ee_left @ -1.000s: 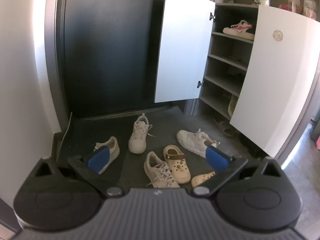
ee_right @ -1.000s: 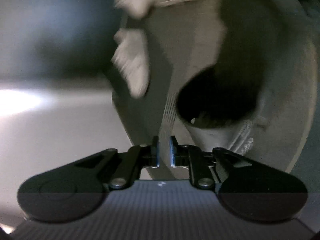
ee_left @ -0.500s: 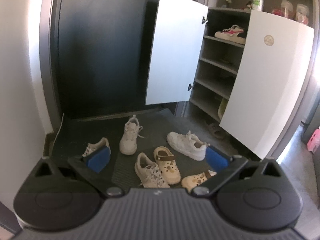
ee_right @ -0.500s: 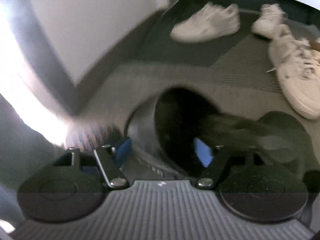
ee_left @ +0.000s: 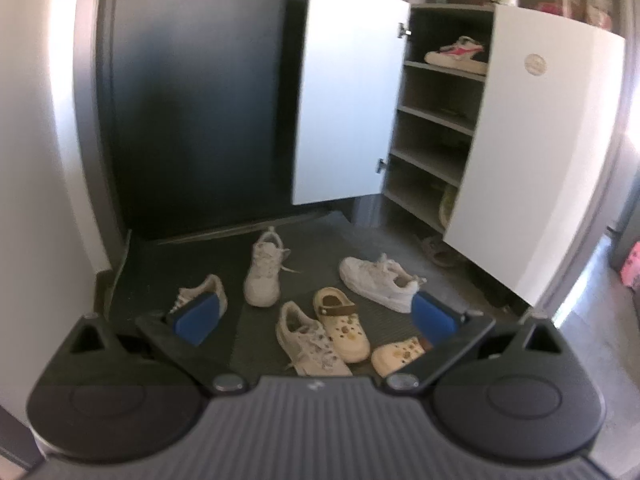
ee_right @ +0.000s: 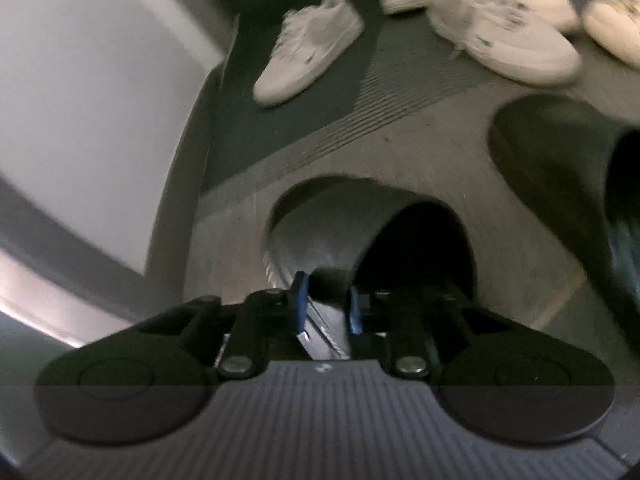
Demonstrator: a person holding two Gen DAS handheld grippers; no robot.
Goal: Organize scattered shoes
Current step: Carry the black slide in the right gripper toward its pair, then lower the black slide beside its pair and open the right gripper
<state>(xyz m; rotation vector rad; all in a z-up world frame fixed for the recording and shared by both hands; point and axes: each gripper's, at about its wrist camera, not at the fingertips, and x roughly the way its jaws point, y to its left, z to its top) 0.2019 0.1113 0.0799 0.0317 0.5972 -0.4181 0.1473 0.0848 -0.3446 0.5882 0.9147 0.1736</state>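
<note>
Right tongs (ee_right: 325, 305) are seen closing, jaws drawn narrow, with the rim of a dark grey slipper (ee_right: 372, 236) caught between the blue pads (ee_right: 299, 307); the pads appear to be pressed on that rim, though the frame is blurred. The slipper lies on the floor directly ahead of the tongs, its dark mouth opening just beyond the fingertips and to their right. A second dark slipper (ee_right: 560, 160) is seen further right, apart from the first. Beyond, on the dark mat (ee_right: 304, 96), a white sneaker (ee_right: 308, 56) lies toward the wall and another white sneaker (ee_right: 504, 36) lies to the right of it. Left tongs (ee_left: 314, 314) are held wide open, with nothing between the pads, well above the floor. Below them the scattered shoes are spread on the mat: white sneakers, a cream clog (ee_left: 342, 324) and a second cream clog (ee_left: 398, 356) beside it. Behind stands a shoe cabinet (ee_left: 436, 120) with both doors open; a pink-and-white sneaker (ee_left: 458, 54) is noted on its top shelf.
</note>
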